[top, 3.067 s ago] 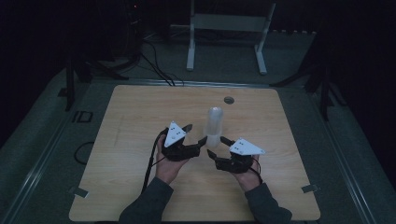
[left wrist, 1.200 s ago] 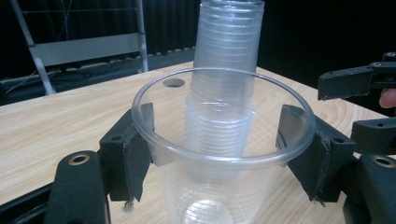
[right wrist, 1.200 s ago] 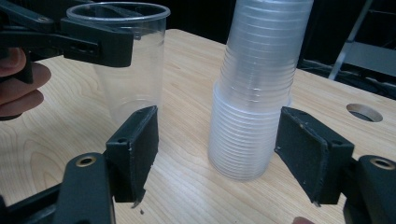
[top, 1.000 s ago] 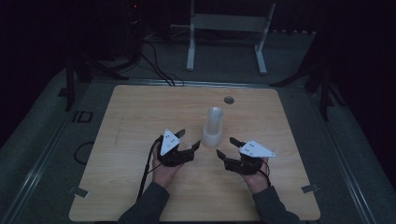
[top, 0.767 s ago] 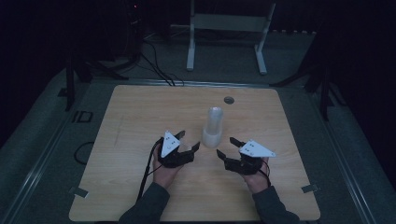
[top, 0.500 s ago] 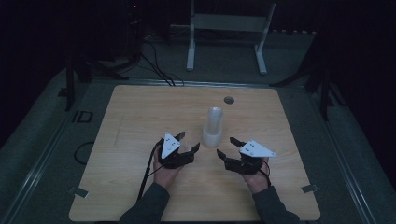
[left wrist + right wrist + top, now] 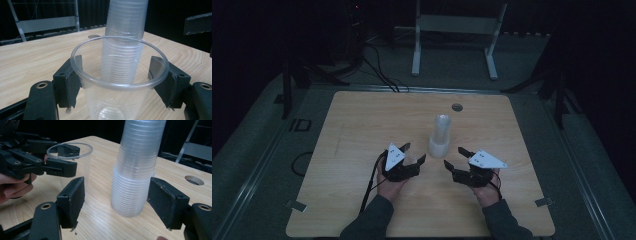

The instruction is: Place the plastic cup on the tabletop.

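Note:
A tall stack of clear plastic cups (image 7: 440, 135) stands upright in the middle of the wooden table (image 7: 357, 125). My left gripper (image 7: 413, 153) sits just left of and nearer than the stack, shut on a single clear cup (image 7: 117, 85). The cup stays upright, its rim pressed between both pads (image 7: 68, 83). In the left gripper view the stack (image 7: 125, 37) rises right behind this cup. My right gripper (image 7: 453, 156) is open, right of the stack base and not touching it. In the right gripper view the stack (image 7: 136, 170) stands ahead between its jaws, with the held cup (image 7: 72, 162) off to the left.
A round hole (image 7: 457, 107) is cut in the table behind the stack. A white metal stand (image 7: 457, 30) and dark cables (image 7: 377, 70) lie on the floor beyond the far edge. Bare wood stretches to both sides.
Both grippers have drawn back from the stack toward the near edge since three seconds ago. Over the last second they have stayed nearly still.

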